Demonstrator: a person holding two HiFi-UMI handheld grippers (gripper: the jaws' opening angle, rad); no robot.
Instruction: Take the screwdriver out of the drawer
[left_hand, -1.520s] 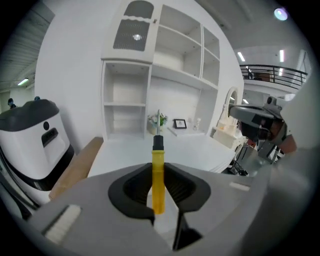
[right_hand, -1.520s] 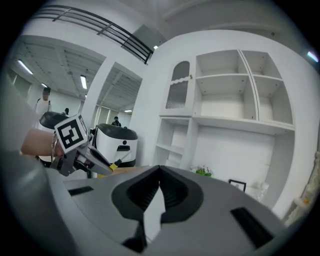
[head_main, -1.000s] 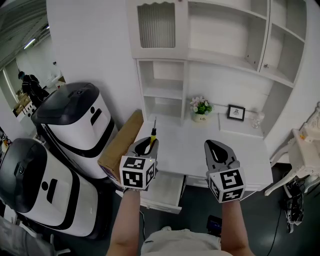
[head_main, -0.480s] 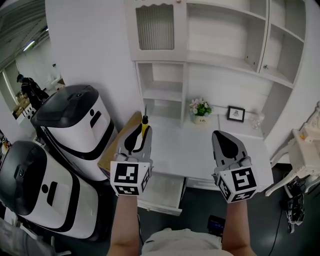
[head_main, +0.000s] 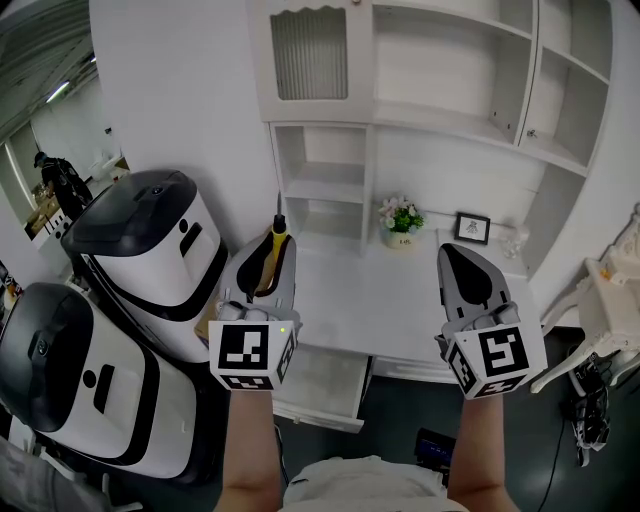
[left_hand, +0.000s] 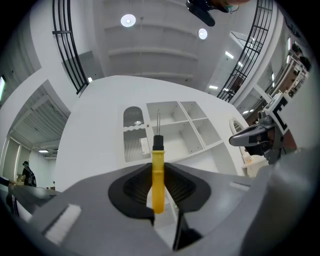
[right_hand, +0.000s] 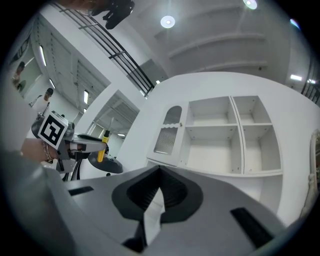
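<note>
The left gripper (head_main: 270, 250) is clamping the yellow handle of the screwdriver (head_main: 277, 238). It is holding the tool above the left end of the white desk (head_main: 380, 300), clear of the open drawer (head_main: 325, 385) that is hanging out below the desk's front edge. The left gripper view is showing what the head view cannot. Both ribbed pads are pressing on the handle from either side, and the black collar and metal shaft are sticking out past the tips toward the desk's shelving. The right gripper (head_main: 458, 262) is hovering above the desk's right half. Its own view is showing its jaws drawn together at the tips with nothing between them. That view is also catching the left gripper from the side, with the screwdriver upright in it. Only the head view is taking in the flower pot (head_main: 402, 215) and the picture frame (head_main: 472, 227) standing at the back of the desk.
</note>
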